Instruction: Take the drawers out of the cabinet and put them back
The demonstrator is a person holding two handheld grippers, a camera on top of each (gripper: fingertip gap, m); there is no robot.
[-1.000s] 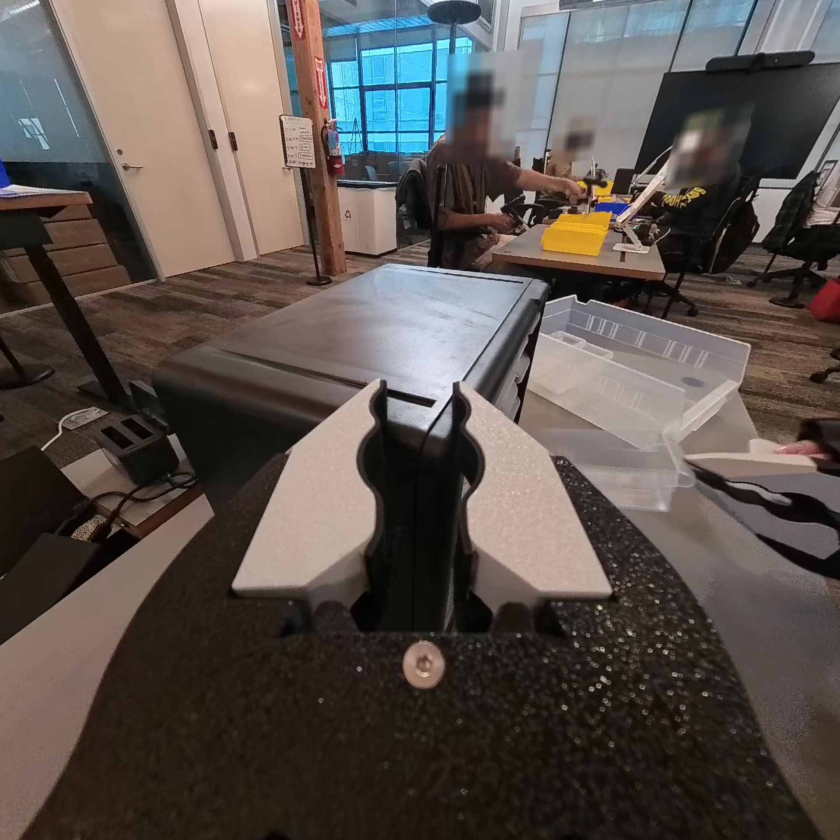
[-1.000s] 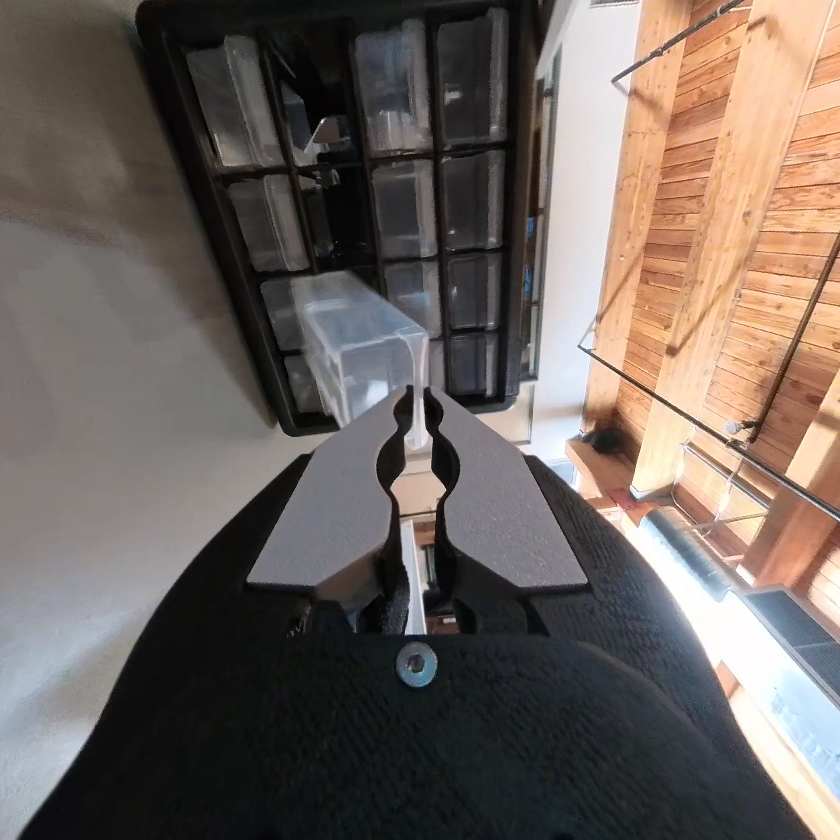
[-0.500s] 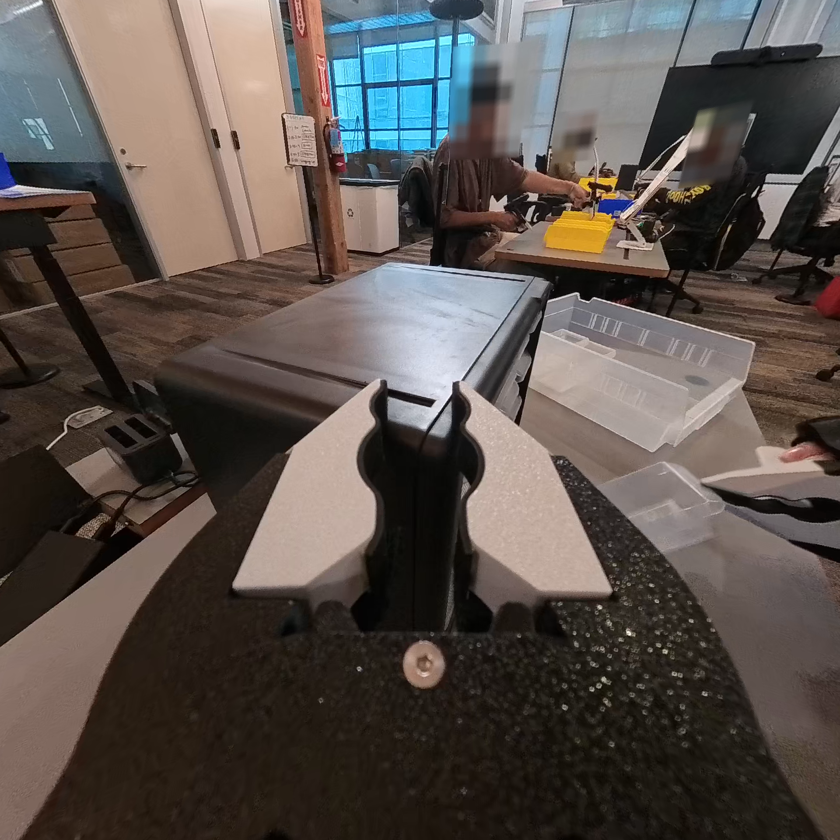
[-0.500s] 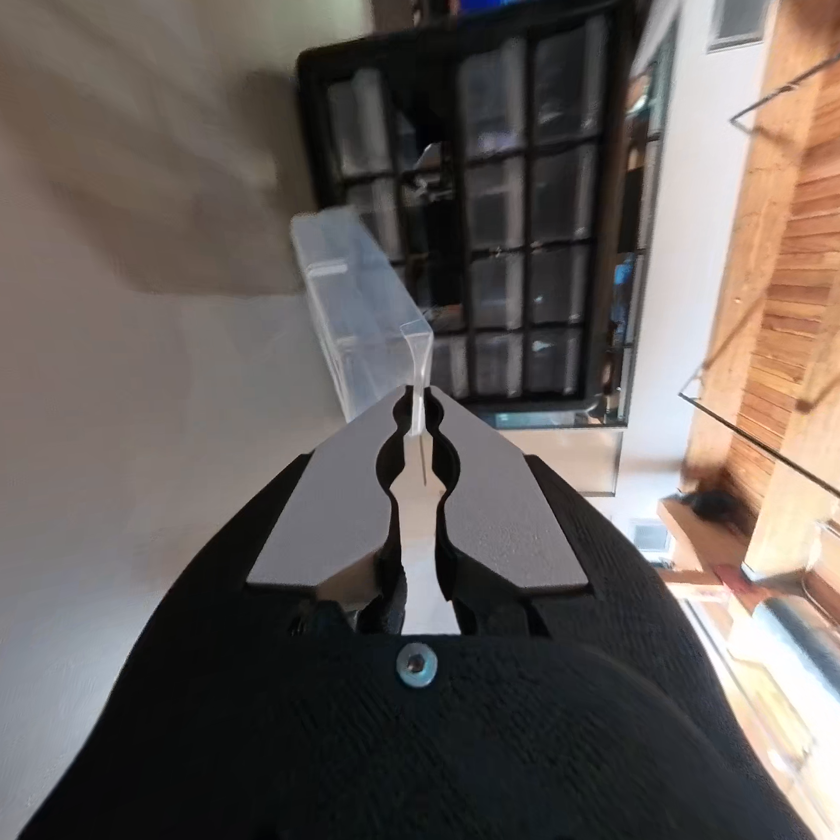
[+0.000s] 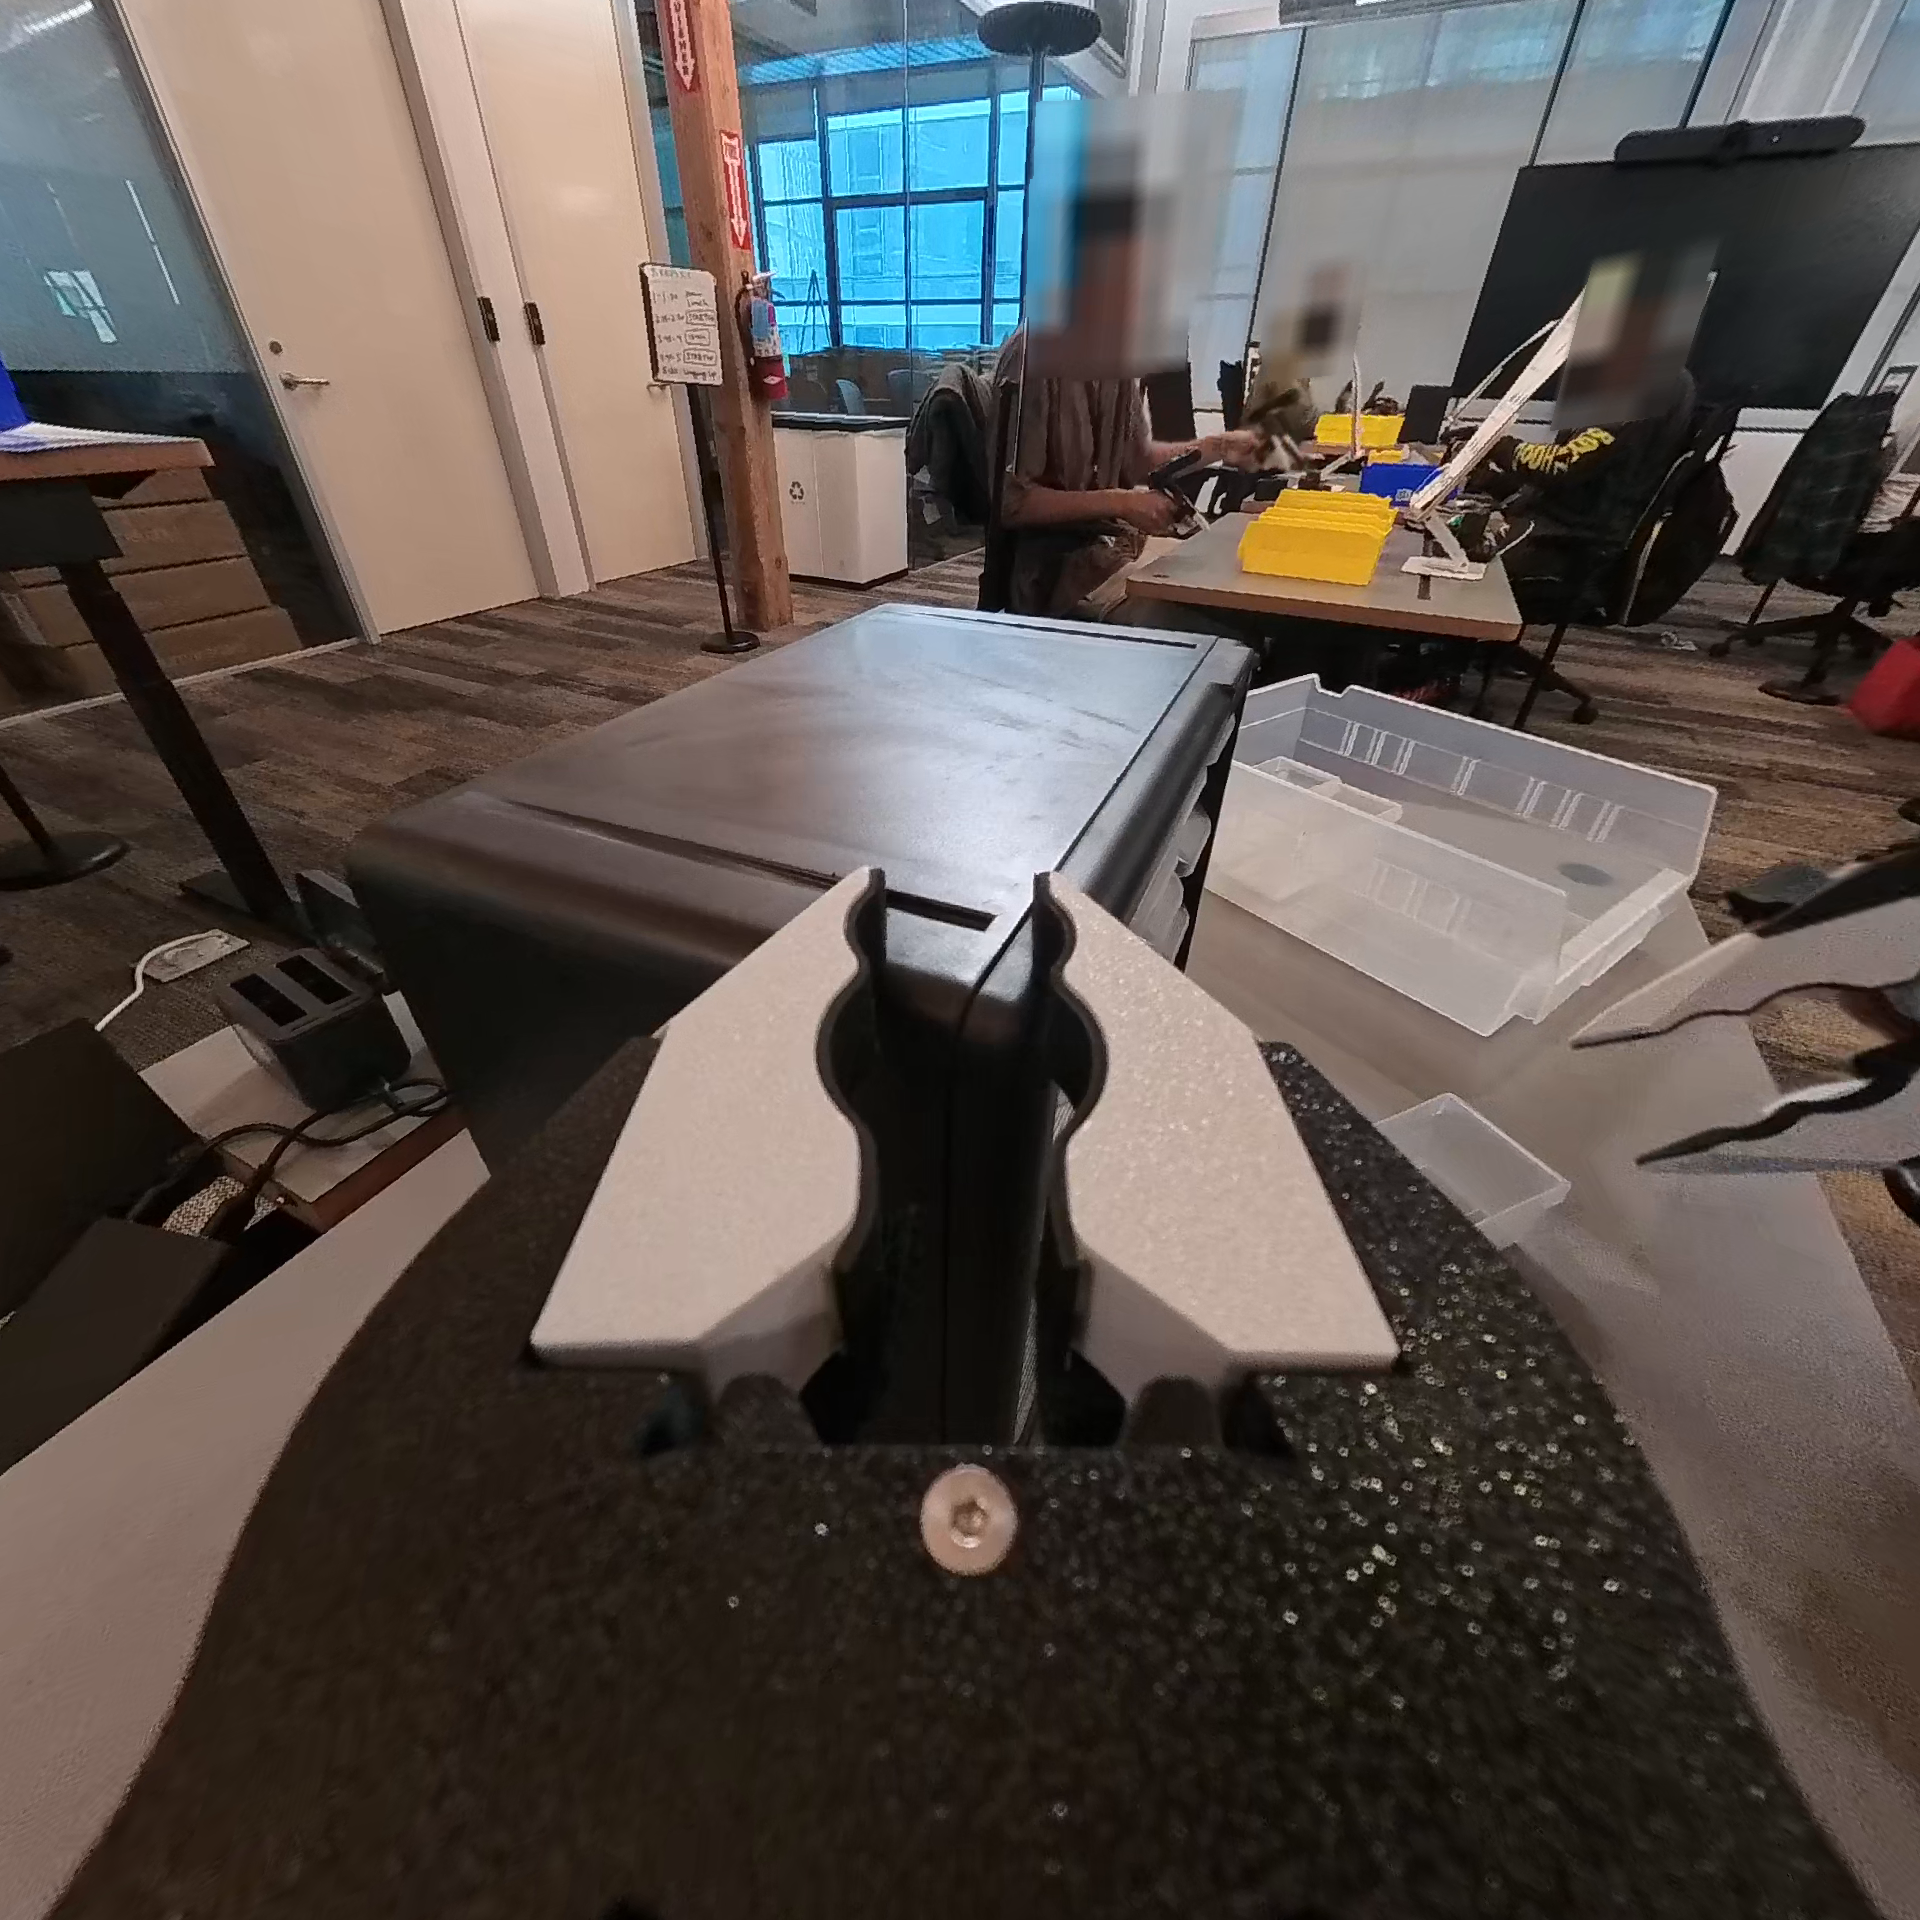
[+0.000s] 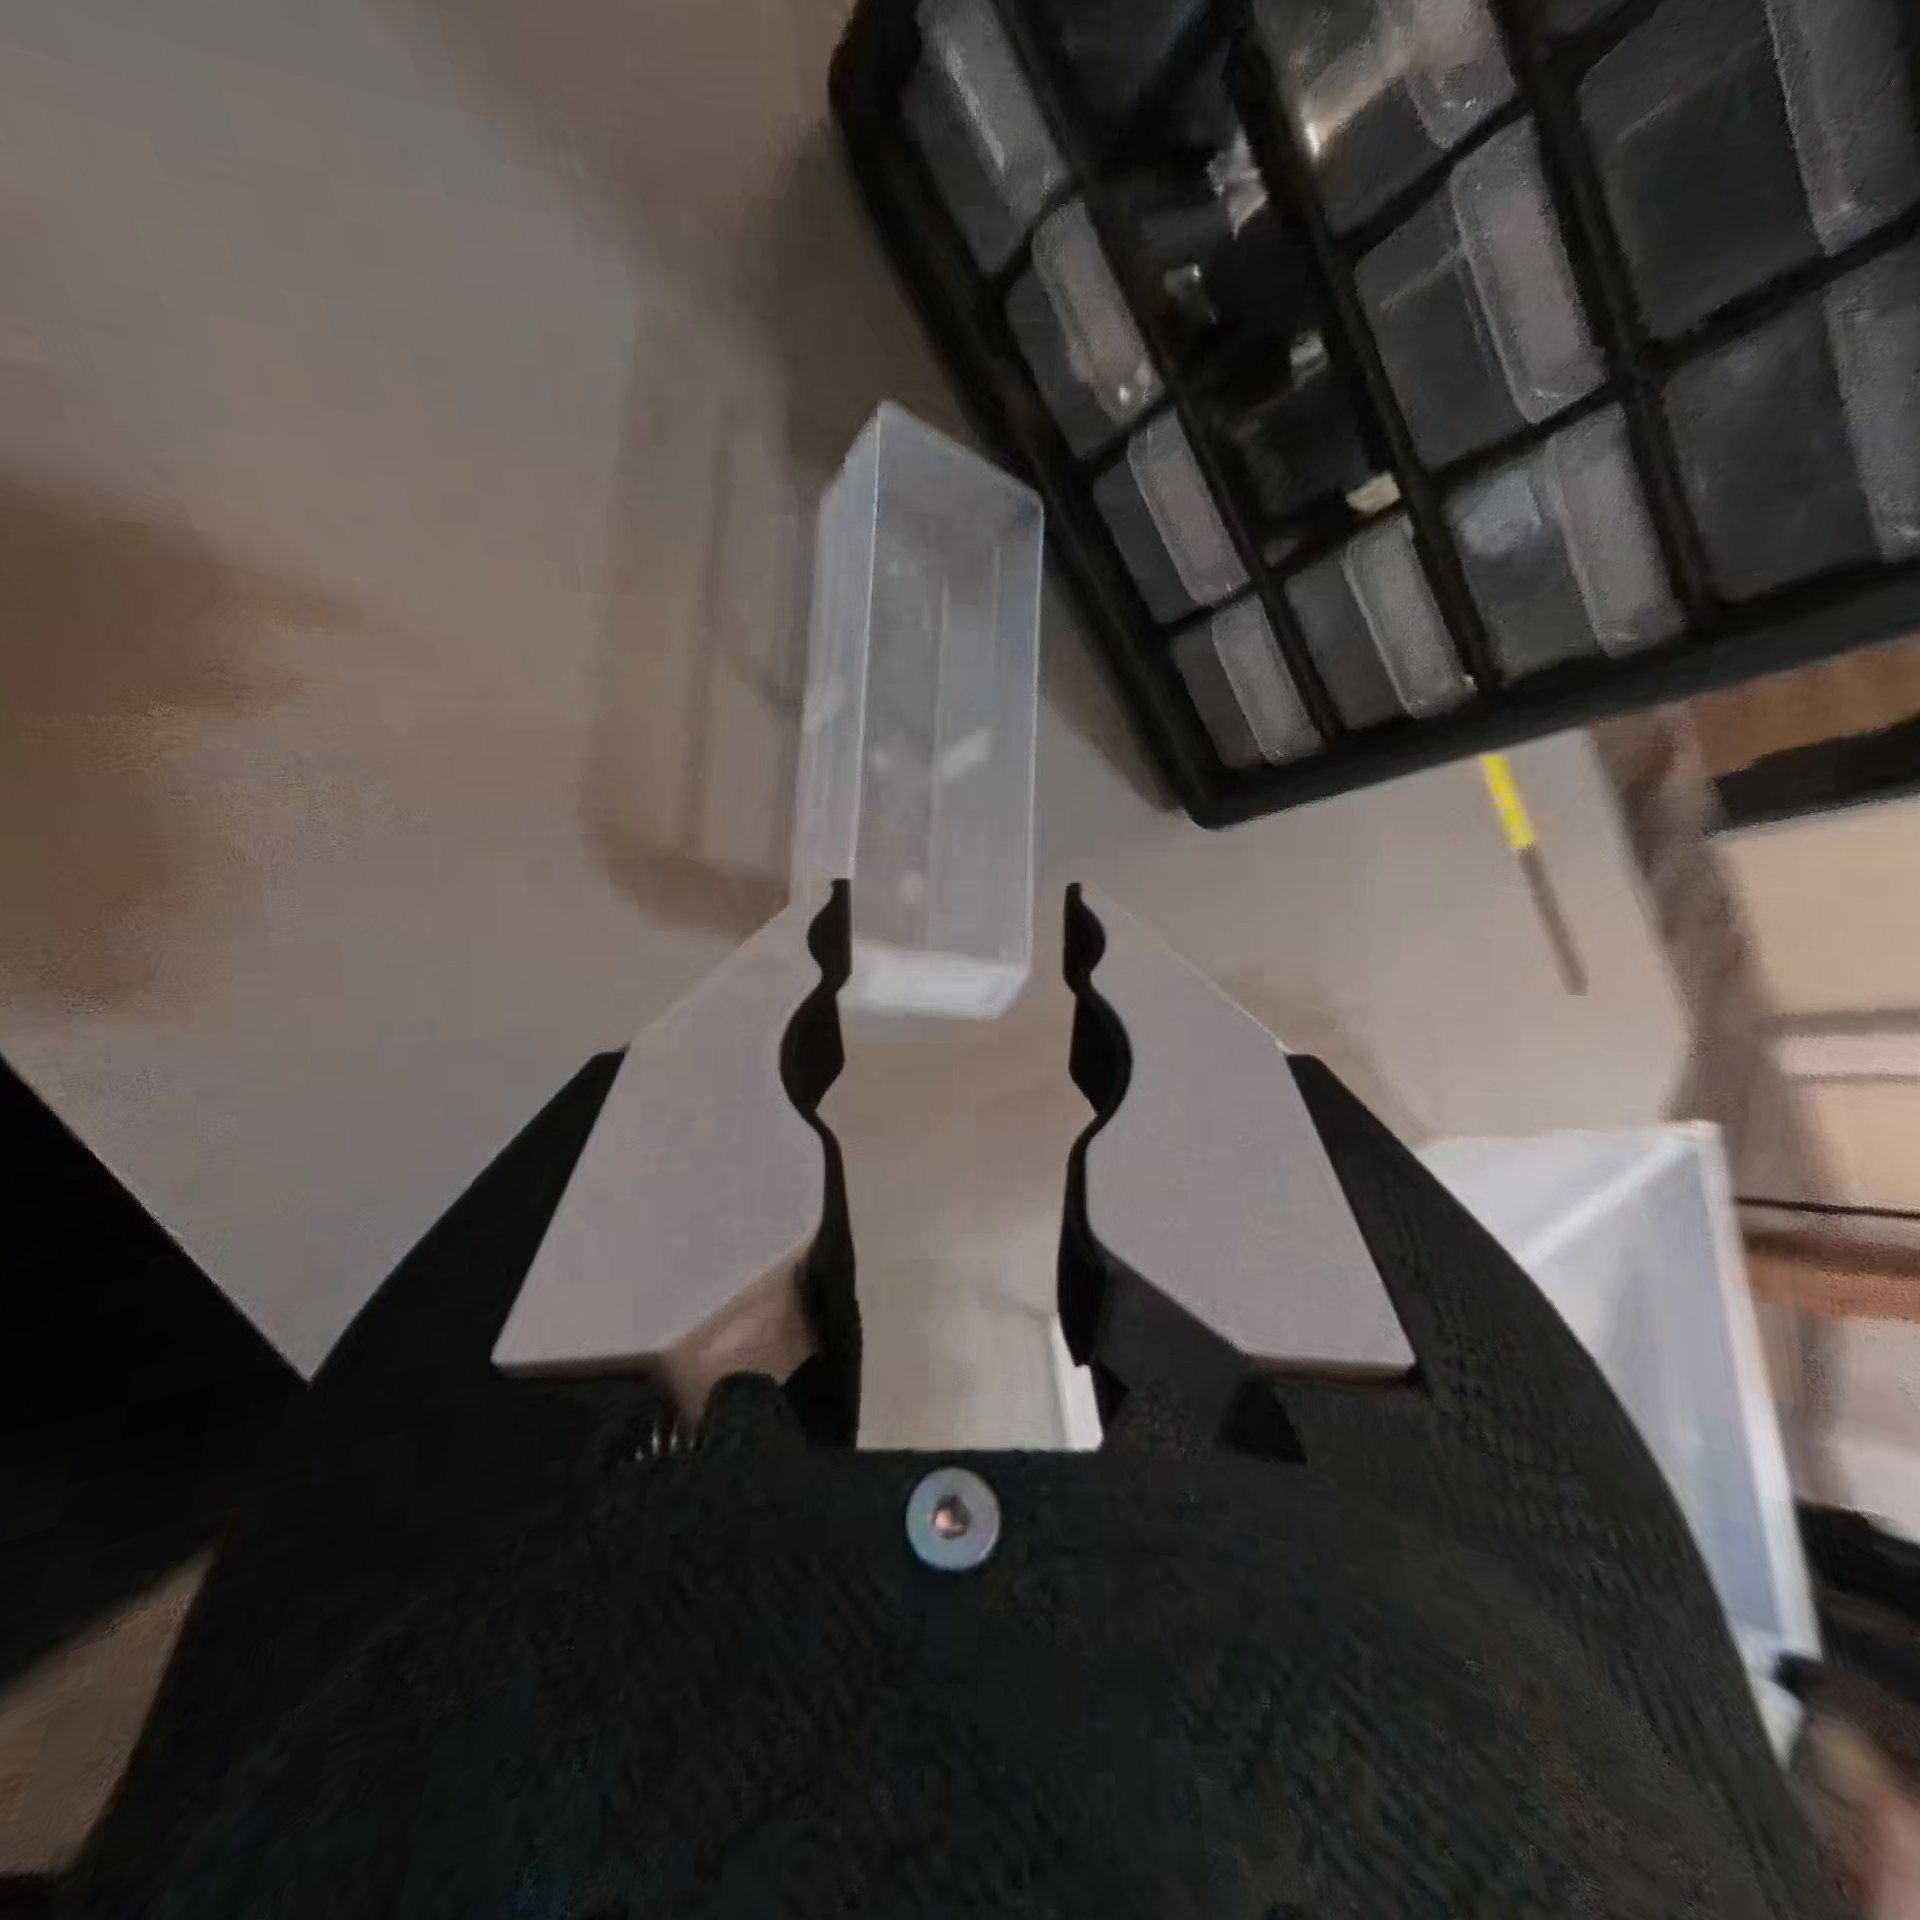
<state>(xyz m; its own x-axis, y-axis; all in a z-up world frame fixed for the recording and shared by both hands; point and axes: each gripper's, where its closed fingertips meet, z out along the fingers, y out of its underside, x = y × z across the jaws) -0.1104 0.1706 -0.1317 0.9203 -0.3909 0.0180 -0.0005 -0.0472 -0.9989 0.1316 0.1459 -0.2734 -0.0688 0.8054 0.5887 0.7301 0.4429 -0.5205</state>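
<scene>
Grey worktop [image 6: 312, 416] carries the black cabinet [image 5: 831, 790], whose near corner my left tongs [image 5: 961, 914] grip. My right tongs [image 6: 948, 899] hang released, with the small clear drawer [image 6: 925, 727] lying on the worktop just past their tips, beside the cabinet front. Larger clear drawers [image 5: 1455, 852] sit right of the cabinet.

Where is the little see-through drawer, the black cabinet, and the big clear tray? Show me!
small clear drawer [image 6: 935, 727], right wrist view, on its long side wall.
black cabinet [image 5: 883, 758], left wrist view, on its flat top.
big clear tray [image 5: 1455, 914], left wrist view, on its near wall.
</scene>
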